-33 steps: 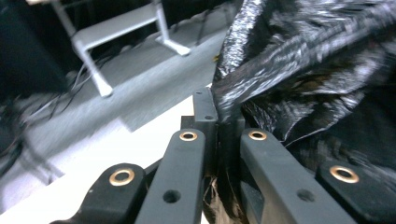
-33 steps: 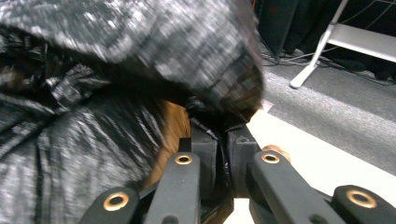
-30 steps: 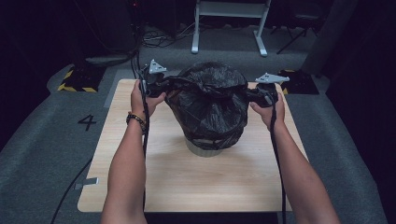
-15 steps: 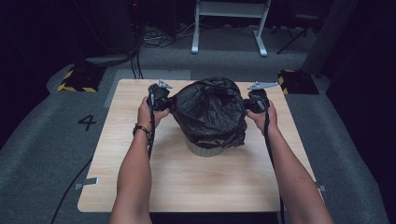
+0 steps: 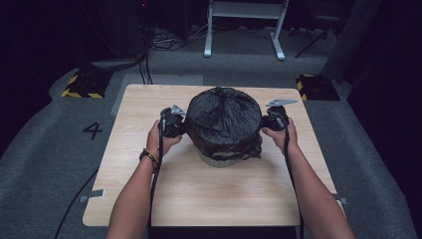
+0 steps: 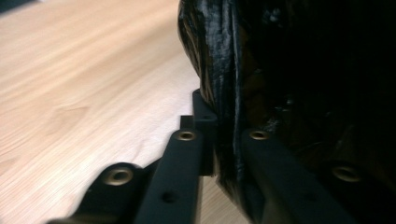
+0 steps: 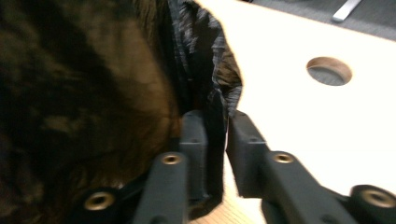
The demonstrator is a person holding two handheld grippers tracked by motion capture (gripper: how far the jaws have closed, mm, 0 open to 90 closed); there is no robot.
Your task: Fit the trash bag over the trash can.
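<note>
High view: both hands have dropped, stretching the black bag (image 5: 224, 122) down over the bin (image 5: 219, 160) mid-table (image 5: 149, 199). Left gripper (image 5: 175, 122) and right gripper (image 5: 272, 121) have just been opening, plastic still between their loosening jaws, so the liner looks nearly seated.

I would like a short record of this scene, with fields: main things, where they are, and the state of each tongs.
surface: wooden table
main thing: black bag pulled down over a bin, near the table's middle
bin: grey base shows under the bag's hem
left tongs: at the bag's left side; jaws have just been opening, a fold of bag between them
right tongs: at the bag's right side; jaws have just been opening, bag film between them, a gap at one jaw
table hole: round, beyond the right tongs
</note>
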